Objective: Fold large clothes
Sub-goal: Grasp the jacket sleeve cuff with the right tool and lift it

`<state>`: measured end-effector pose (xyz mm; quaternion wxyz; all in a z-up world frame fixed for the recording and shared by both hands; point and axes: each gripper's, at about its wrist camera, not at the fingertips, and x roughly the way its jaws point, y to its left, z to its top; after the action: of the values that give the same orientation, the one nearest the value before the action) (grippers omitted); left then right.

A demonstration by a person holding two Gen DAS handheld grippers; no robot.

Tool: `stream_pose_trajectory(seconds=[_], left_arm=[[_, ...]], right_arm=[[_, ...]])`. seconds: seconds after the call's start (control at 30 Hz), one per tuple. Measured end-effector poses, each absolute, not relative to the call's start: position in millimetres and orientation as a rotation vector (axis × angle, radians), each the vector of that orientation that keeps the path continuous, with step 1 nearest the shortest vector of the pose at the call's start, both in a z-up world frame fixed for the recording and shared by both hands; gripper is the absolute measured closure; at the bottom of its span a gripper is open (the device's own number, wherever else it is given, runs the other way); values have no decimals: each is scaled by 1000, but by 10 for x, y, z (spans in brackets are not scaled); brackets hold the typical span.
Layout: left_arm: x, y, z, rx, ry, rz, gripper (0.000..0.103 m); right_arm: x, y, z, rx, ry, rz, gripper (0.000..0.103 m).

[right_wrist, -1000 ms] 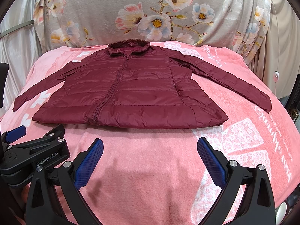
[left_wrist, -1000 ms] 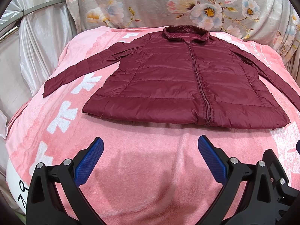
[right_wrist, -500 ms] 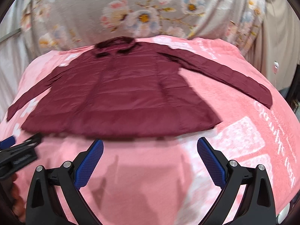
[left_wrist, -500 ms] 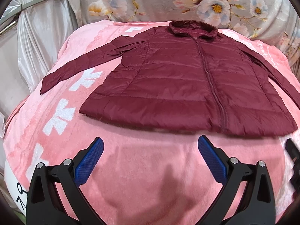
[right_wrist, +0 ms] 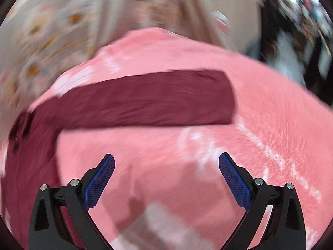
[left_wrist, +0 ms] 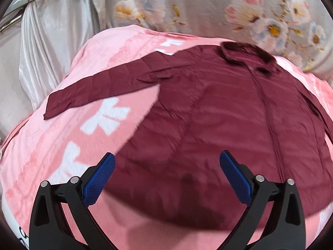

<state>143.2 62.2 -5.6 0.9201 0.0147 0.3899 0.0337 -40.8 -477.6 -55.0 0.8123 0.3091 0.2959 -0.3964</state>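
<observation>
Maroon puffer jacket [left_wrist: 218,108] lies flat, zipped and sleeves spread, on the pink blanket [left_wrist: 62,137], with the left gripper [left_wrist: 166,173] poised wide open over its hem and the right gripper [right_wrist: 166,173], jaws equally agape, over bare blanket near the blurred right sleeve [right_wrist: 145,102].

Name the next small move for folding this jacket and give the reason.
Probably bring the right gripper forward and down onto the sleeve ahead of it. The jacket lies flat on the pink blanket with both sleeves spread out, both grippers are open and hold nothing, and the sleeve lies directly in front of the right fingers.
</observation>
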Motion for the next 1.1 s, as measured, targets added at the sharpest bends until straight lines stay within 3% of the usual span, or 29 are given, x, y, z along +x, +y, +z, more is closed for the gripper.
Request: stream_pose_trajectory(seconds=[0.2, 0.23, 0.3, 0.33, 0.37, 0.4, 0.53, 0.7, 0.8, 0.93, 1.1], left_arm=[[1760, 721, -107, 31, 802, 117, 5], [1789, 720, -120, 33, 805, 120, 5], [1856, 723, -149, 36, 813, 121, 5], [1894, 719, -171, 38, 819, 121, 5], [1928, 718, -191, 43, 823, 123, 5], [1951, 715, -209, 49, 825, 127, 5], [2026, 711, -254, 74, 833, 145, 5], [2148, 746, -261, 53, 847, 152, 5], [2205, 773, -262, 35, 853, 146, 5], [2271, 849, -271, 15, 859, 139, 5], [2370, 1022, -297, -21, 865, 133, 5]], right_arm=[[-478, -5275, -773, 847, 525, -871, 5], [-453, -5304, -764, 834, 520, -887, 12], [-339, -5436, -753, 813, 521, -909, 30], [-288, -5493, -753, 807, 522, -922, 53], [-224, -5574, -750, 802, 523, -941, 83], [-158, -5651, -743, 812, 524, -938, 94], [265, -5564, -292, 682, 465, -906, 96], [1331, -4538, 615, 406, 390, -545, 97], [1953, -3711, 884, 309, 400, -275, 97], [2607, -2523, 812, 199, 478, 20, 97], [3018, -1230, 329, 46, 590, 243, 95]])
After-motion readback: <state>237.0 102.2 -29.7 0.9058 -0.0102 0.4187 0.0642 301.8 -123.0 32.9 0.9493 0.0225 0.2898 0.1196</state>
